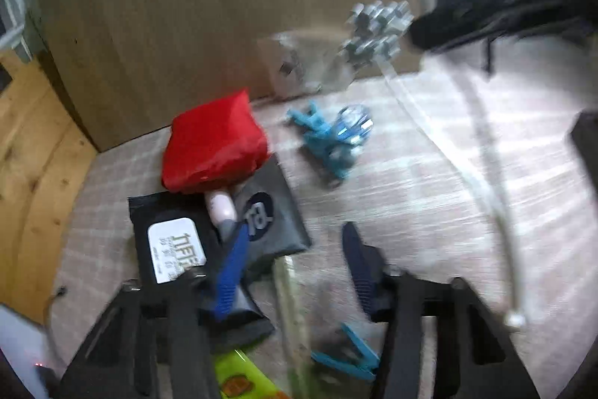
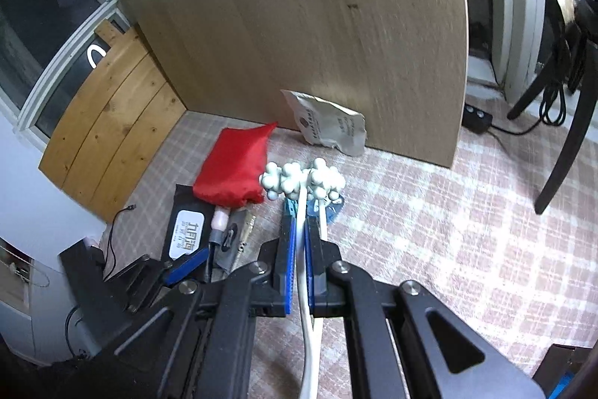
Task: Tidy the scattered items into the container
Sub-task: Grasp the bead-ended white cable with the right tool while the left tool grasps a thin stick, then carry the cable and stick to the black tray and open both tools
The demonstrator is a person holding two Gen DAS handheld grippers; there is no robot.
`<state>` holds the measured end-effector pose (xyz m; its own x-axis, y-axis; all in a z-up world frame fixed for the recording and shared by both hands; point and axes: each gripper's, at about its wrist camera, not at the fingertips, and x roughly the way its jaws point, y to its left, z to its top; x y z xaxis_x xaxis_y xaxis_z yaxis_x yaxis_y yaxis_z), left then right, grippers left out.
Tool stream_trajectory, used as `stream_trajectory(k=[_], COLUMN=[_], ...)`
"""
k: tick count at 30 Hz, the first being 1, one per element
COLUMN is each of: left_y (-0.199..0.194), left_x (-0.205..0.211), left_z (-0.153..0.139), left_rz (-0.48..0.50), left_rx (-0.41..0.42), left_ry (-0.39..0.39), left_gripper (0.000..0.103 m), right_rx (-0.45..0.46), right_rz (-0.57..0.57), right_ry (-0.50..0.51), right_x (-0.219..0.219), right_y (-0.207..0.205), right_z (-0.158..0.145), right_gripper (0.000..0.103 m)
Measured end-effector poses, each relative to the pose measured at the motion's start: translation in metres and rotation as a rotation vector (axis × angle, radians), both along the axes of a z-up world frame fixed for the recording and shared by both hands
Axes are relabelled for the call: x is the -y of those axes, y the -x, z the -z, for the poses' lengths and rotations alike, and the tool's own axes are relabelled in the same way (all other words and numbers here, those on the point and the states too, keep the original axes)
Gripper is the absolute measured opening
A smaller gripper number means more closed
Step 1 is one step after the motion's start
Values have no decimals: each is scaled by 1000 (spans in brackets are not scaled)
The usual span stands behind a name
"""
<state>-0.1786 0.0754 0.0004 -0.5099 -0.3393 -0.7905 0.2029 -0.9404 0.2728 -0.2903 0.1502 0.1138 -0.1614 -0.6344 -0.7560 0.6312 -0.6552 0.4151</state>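
Note:
My right gripper point(image 2: 299, 227) is shut on the two thin white stems of a white knobbly massager point(image 2: 302, 178), just behind its ball cluster, and holds it above the mat. In the left wrist view the same massager point(image 1: 377, 28) hangs blurred at the upper right, its stems trailing down. My left gripper point(image 1: 295, 230) is open with nothing between its blue fingers point(image 1: 231, 272). It hovers over a black wipes pack point(image 1: 175, 249), a grey pouch point(image 1: 269, 212) and a small pink tube point(image 1: 220, 208). A red pouch point(image 1: 213, 144) lies behind them, and a blue toy cluster point(image 1: 329, 141) to the right.
A blue clothespin point(image 1: 347, 358) and a green-yellow packet point(image 1: 235, 380) lie under the left gripper. A crumpled white packet point(image 2: 325, 124) leans on an upright wooden board point(image 2: 299, 25). A black chair leg point(image 2: 564, 152) and a power strip point(image 2: 478, 116) stand at the right on the checked mat point(image 2: 429, 230).

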Motion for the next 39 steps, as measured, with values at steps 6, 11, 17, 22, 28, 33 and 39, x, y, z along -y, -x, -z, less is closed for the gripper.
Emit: stream_trajectory(k=[6, 11, 17, 22, 28, 33, 39], left_y=[-8, -33, -68, -92, -110, -111, -101], left_x=[24, 42, 29, -2, -65, -126, -187], left_z=[-23, -63, -112, -148, -180, -188, -173], left_rz=[-41, -51, -17, 55, 207, 334, 453], left_rx=[-103, -193, -288, -342, -376, -395, -316], left_ry=[-136, -285, -337, -362, -386, -389, -444], left_gripper=[3, 2, 2, 2, 2, 2, 2], right_rx=[5, -6, -29, -72, -148, -220, -229], right_rz=[11, 36, 87, 153, 257, 349, 462], right_ry=[28, 81, 142, 211, 284, 270, 182], right_x=[-11, -34, -83, -144, -238, -307, -375], right_y=[-1, -10, -37, -70, -114, -147, -180], right_z=[0, -18, -50, -85, -129, -156, -146], right_gripper=[5, 5, 5, 4, 3, 2, 2])
